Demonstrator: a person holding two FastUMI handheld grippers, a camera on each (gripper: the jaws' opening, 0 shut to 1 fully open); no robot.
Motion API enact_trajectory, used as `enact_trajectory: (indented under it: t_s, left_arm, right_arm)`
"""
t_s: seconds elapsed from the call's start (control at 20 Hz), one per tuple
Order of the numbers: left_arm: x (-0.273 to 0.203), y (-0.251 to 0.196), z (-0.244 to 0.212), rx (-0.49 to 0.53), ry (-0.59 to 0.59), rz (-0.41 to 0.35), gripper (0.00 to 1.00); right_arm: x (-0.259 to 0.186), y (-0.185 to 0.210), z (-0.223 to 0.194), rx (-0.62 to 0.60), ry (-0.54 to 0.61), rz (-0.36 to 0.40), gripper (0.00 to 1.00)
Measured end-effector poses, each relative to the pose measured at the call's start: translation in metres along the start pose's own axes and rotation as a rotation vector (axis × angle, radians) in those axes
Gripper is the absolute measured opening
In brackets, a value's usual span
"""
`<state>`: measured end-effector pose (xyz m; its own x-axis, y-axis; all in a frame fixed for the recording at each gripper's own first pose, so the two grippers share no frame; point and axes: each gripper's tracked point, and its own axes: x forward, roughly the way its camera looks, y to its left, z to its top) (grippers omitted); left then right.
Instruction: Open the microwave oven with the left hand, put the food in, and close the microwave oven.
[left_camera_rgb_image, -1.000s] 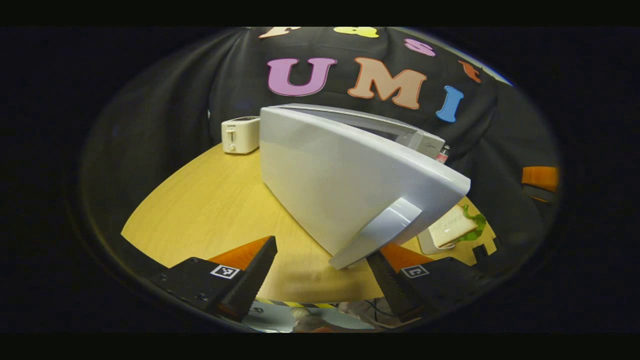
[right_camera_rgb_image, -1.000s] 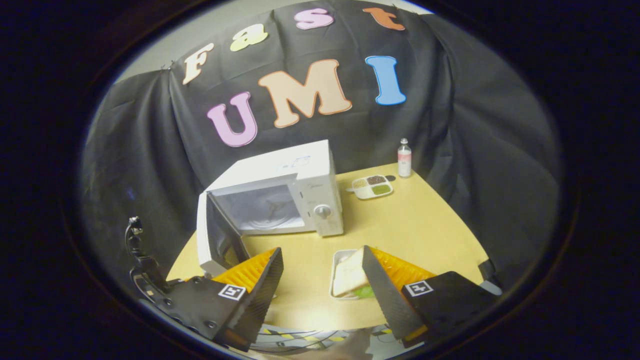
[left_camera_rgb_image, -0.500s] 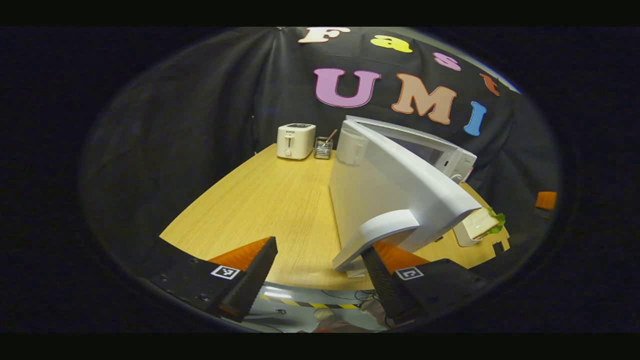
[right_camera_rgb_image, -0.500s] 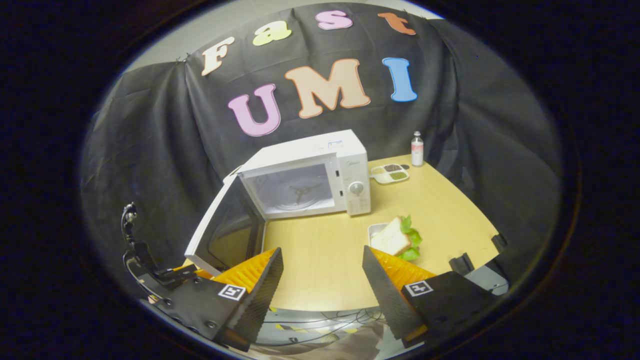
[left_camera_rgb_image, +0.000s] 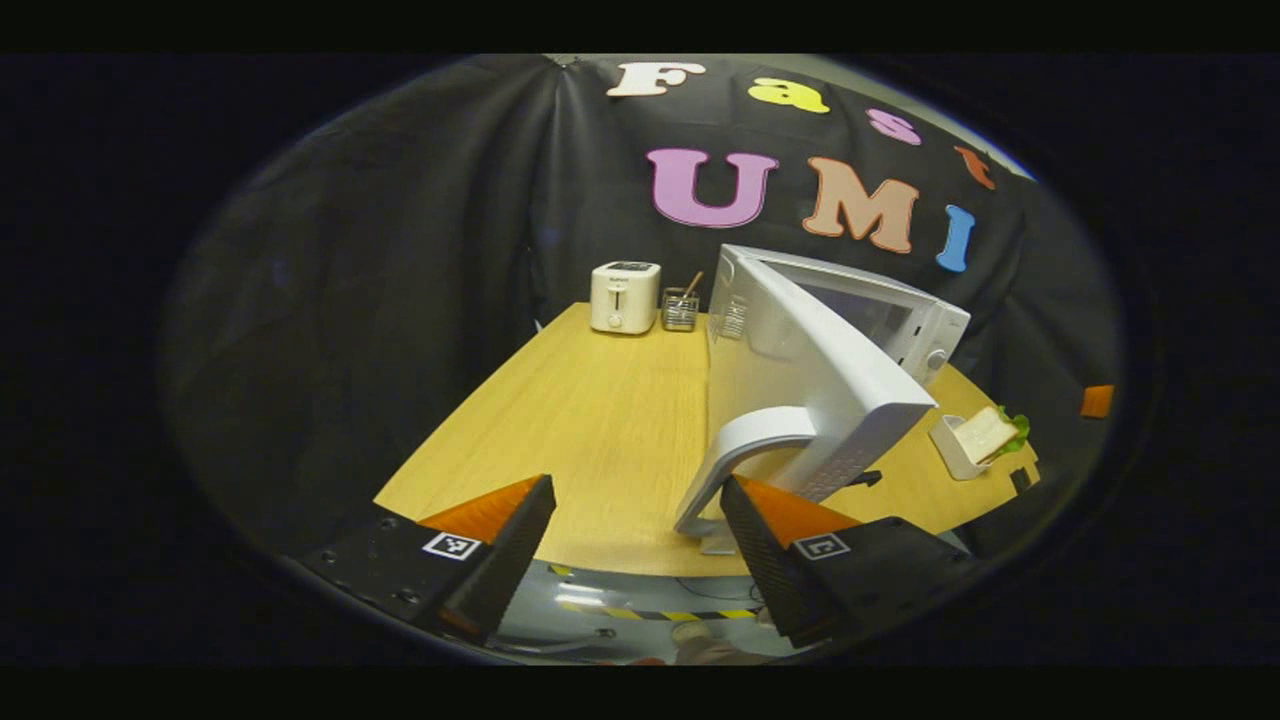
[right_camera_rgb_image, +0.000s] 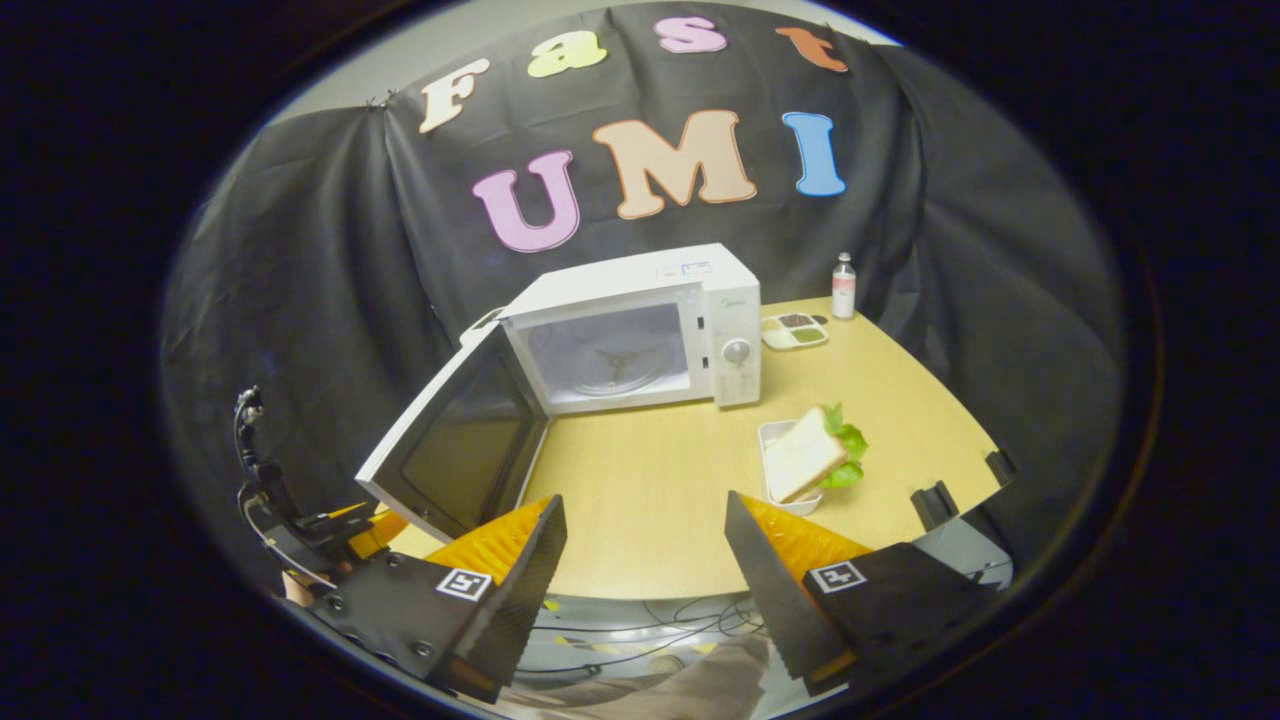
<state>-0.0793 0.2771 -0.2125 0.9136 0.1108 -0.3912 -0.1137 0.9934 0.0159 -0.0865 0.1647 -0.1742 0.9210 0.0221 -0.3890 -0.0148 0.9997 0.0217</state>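
Standing open, one microwave (right_camera_rgb_image: 640, 325), one sandwich (right_camera_rgb_image: 805, 463)

A white microwave (right_camera_rgb_image: 640, 330) stands on the wooden surface (right_camera_rgb_image: 650, 500), its door (right_camera_rgb_image: 455, 440) swung wide toward 8 o'clock, the cavity empty. At the oven's 4 o'clock, a sandwich (right_camera_rgb_image: 812, 458) with lettuce leans in a small white tray (right_camera_rgb_image: 775, 480).

Sandwich (right_camera_rgb_image: 803, 463) — right of microwave (right_camera_rgb_image: 640, 325)
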Motion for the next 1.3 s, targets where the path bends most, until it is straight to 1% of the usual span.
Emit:
enact_trajectory:
  t_s: [0.05, 0.1, 0.15, 0.2, 0.25, 0.3, 0.45, 0.5, 0.55, 0.6, 0.65, 0.7, 0.75, 0.8, 0.85, 0.9, 0.95, 1.1, 1.15, 1.2, 1.3]
  left_arm:
    - [-0.001, 0.008, 0.001, 0.002, -0.006, 0.009, 0.97]
    - [0.000, 0.014, 0.002, 0.002, -0.014, 0.024, 0.97]
    - [0.000, 0.023, 0.004, 0.003, -0.023, 0.044, 0.94]
    - [-0.001, 0.035, 0.007, 0.007, -0.039, 0.074, 0.98]
    - [-0.003, 0.046, 0.009, 0.013, -0.048, 0.104, 0.98]
    - [-0.005, 0.056, 0.012, 0.017, -0.061, 0.138, 1.00]
    - [-0.014, 0.080, 0.022, -0.005, -0.086, 0.226, 1.00]
    - [-0.021, 0.085, 0.025, -0.020, -0.093, 0.251, 0.99]
    - [-0.028, 0.088, 0.027, -0.034, -0.101, 0.278, 0.98]
    - [-0.035, 0.089, 0.029, -0.049, -0.115, 0.304, 0.96]
    - [-0.044, 0.088, 0.033, -0.061, -0.129, 0.328, 0.97]
    - [-0.053, 0.086, 0.036, -0.068, -0.139, 0.349, 0.96]
    - [-0.062, 0.082, 0.039, -0.073, -0.147, 0.367, 0.96]
    - [-0.071, 0.077, 0.044, -0.080, -0.162, 0.383, 0.96]
    - [-0.077, 0.069, 0.049, -0.093, -0.176, 0.397, 0.94]
    - [-0.081, 0.060, 0.053, -0.106, -0.185, 0.404, 0.96]
    - [-0.084, 0.051, 0.057, -0.123, -0.192, 0.410, 0.96]
    - [-0.091, 0.035, 0.075, -0.154, -0.226, 0.448, 0.96]
    - [-0.094, 0.033, 0.083, -0.156, -0.239, 0.471, 0.96]
    - [-0.096, 0.030, 0.090, -0.156, -0.251, 0.493, 0.96]
    - [-0.094, 0.021, 0.104, -0.148, -0.276, 0.530, 0.96]
  right_arm:
    - [0.001, 0.003, 0.001, 0.011, 0.005, 0.007, 0.91]
    - [0.001, 0.004, 0.002, 0.021, 0.013, 0.014, 0.91]
    - [0.002, 0.004, 0.004, 0.029, 0.019, 0.018, 0.92]
    - [0.003, 0.001, 0.006, 0.038, 0.022, 0.019, 0.91]
    - [0.004, -0.004, 0.009, 0.048, 0.020, 0.018, 0.91]
    - [0.006, -0.010, 0.011, 0.056, 0.018, 0.010, 0.91]
    - [0.018, -0.043, 0.013, 0.079, 0.039, -0.047, 0.90]
    - [0.022, -0.057, 0.012, 0.085, 0.057, -0.071, 0.99]
    - [0.026, -0.073, 0.011, 0.091, 0.081, -0.094, 0.90]
    - [0.032, -0.088, 0.008, 0.096, 0.106, -0.112, 0.90]
    - [0.039, -0.102, 0.007, 0.097, 0.134, -0.126, 0.91]
    - [0.046, -0.115, 0.003, 0.095, 0.170, -0.131, 0.99]
    - [0.053, -0.127, -0.002, 0.088, 0.217, -0.125, 0.99]
    - [0.060, -0.140, -0.010, 0.085, 0.269, -0.126, 0.91]
    - [0.068, -0.152, -0.017, 0.087, 0.322, -0.128, 0.91]
    - [0.077, -0.164, -0.024, 0.094, 0.371, -0.128, 0.92]
    - [0.088, -0.172, -0.028, 0.105, 0.412, -0.119, 0.99]
    - [0.118, -0.188, -0.041, 0.130, 0.519, -0.082, 0.99]
    - [0.126, -0.195, -0.043, 0.136, 0.544, -0.077, 0.91]
    - [0.134, -0.200, -0.044, 0.139, 0.563, -0.073, 0.99]
    - [0.151, -0.211, -0.044, 0.130, 0.595, -0.063, 0.98]
